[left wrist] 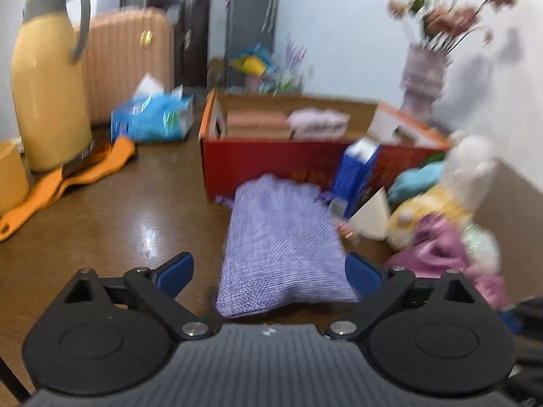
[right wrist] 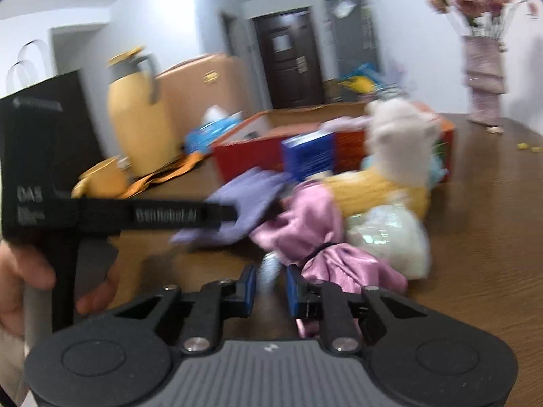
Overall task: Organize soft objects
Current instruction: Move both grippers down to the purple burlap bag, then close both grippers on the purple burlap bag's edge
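A lavender knitted cloth (left wrist: 281,247) lies on the brown table between the wide-open jaws of my left gripper (left wrist: 269,271); it also shows in the right wrist view (right wrist: 244,200). A red cardboard box (left wrist: 258,166) behind it holds folded pink towels (left wrist: 288,123). A pink satin pouch (right wrist: 315,237), a white-green pouch (right wrist: 387,237) and a white and yellow plush toy (right wrist: 390,156) lie to the right. My right gripper (right wrist: 269,288) is nearly shut, with a small blurred pale thing between its pads, just left of the satin pouch.
A yellow thermos jug (left wrist: 47,84), a blue tissue pack (left wrist: 152,117), an orange strap (left wrist: 68,183) and a peach suitcase (left wrist: 125,61) stand at the left. A blue carton (left wrist: 356,176) leans on the box. A vase of flowers (left wrist: 424,81) stands at the back right.
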Demonstrator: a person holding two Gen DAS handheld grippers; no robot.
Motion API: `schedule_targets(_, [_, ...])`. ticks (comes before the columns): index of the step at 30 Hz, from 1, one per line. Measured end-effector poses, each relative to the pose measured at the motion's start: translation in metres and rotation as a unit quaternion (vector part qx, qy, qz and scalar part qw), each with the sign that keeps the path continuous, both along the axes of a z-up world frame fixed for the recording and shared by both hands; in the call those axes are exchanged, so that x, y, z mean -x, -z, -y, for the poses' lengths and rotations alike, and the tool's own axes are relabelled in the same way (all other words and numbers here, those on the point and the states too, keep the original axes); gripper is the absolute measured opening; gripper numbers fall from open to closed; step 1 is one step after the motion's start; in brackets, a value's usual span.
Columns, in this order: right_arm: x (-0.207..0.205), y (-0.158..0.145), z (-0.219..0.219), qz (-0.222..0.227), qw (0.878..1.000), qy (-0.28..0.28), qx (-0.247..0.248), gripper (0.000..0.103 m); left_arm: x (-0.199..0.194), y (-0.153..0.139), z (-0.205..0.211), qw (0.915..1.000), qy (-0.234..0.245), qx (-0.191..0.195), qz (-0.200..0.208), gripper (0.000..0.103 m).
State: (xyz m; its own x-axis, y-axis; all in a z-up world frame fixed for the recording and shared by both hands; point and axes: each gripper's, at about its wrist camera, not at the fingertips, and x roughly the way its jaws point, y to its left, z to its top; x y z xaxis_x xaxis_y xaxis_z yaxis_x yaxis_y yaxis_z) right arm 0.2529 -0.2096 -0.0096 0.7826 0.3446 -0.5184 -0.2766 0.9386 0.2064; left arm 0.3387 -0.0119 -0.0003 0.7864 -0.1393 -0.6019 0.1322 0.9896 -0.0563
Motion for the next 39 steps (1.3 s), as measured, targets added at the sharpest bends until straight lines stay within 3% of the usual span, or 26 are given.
schedule_targets(1, [-0.003, -0.001, 0.004, 0.001, 1.0, 0.009, -0.004, 0.018, -0.003, 0.003, 0.0, 0.9999, -0.003, 0.004, -0.009, 0.091])
schedule_targets(2, [-0.005, -0.001, 0.009, 0.001, 1.0, 0.018, -0.01, 0.018, -0.004, 0.005, -0.001, 0.9998, 0.003, 0.012, -0.012, 0.074])
schedule_targets(3, [-0.007, 0.0, 0.014, 0.002, 1.0, 0.025, -0.012, 0.018, -0.002, 0.006, -0.002, 0.9996, 0.011, 0.017, -0.017, 0.065])
schedule_targets(7, [-0.013, 0.003, 0.022, 0.005, 0.999, 0.038, -0.008, 0.018, 0.021, 0.005, -0.016, 0.9993, 0.033, 0.014, -0.011, 0.054])
schedule_targets(10, [-0.014, -0.002, 0.022, 0.016, 0.999, 0.034, -0.012, 0.022, 0.056, 0.001, -0.033, 0.996, 0.083, 0.029, -0.013, 0.061])
schedule_targets(11, [-0.012, -0.005, 0.018, 0.026, 0.999, 0.028, -0.009, 0.022, 0.069, -0.001, -0.04, 0.9947, 0.097, 0.031, -0.007, 0.07])
schedule_targets(12, [-0.006, -0.008, 0.016, 0.037, 0.999, 0.025, -0.004, 0.022, 0.078, -0.003, -0.049, 0.9955, 0.091, 0.028, 0.001, 0.079])
schedule_targets(13, [-0.002, -0.011, 0.013, 0.05, 0.999, 0.021, 0.002, 0.022, 0.087, -0.005, -0.059, 0.9973, 0.071, 0.016, 0.009, 0.08])
schedule_targets(16, [0.004, -0.023, 0.0, 0.07, 0.998, -0.001, -0.005, 0.025, 0.104, -0.012, -0.09, 0.9992, 0.002, 0.007, 0.04, 0.08])
schedule_targets(19, [0.001, -0.025, -0.017, 0.059, 0.997, -0.043, -0.026, 0.026, 0.11, -0.015, -0.114, 0.9966, -0.03, 0.068, 0.036, 0.08])
schedule_targets(22, [-0.009, -0.014, -0.038, 0.019, 0.997, -0.068, -0.022, 0.027, 0.109, -0.009, -0.117, 0.9912, -0.007, 0.129, 0.032, 0.08])
schedule_targets(25, [-0.016, 0.002, -0.05, -0.018, 0.998, -0.06, -0.023, 0.027, 0.099, -0.001, -0.107, 0.9899, 0.006, 0.139, 0.024, 0.076])
schedule_targets(27, [-0.015, 0.007, -0.054, -0.023, 0.998, -0.055, -0.019, 0.027, 0.095, 0.004, -0.101, 0.9899, 0.019, 0.14, 0.013, 0.06])
schedule_targets(29, [-0.012, 0.009, -0.054, -0.017, 0.999, -0.045, -0.005, 0.027, 0.094, 0.006, -0.094, 0.9876, 0.044, 0.151, -0.001, 0.058])
schedule_targets(33, [-0.003, 0.004, -0.043, 0.001, 1.0, -0.003, 0.019, 0.027, 0.101, -0.003, -0.081, 0.9872, 0.094, 0.129, -0.003, 0.063])
schedule_targets(36, [0.012, -0.009, -0.028, 0.019, 1.0, 0.002, 0.002, 0.03, 0.098, -0.015, -0.085, 0.9921, 0.067, 0.102, 0.031, 0.07])
schedule_targets(39, [0.02, -0.012, -0.025, -0.02, 0.999, -0.029, -0.035, 0.031, 0.079, -0.017, -0.089, 0.9933, 0.055, 0.09, 0.047, 0.07])
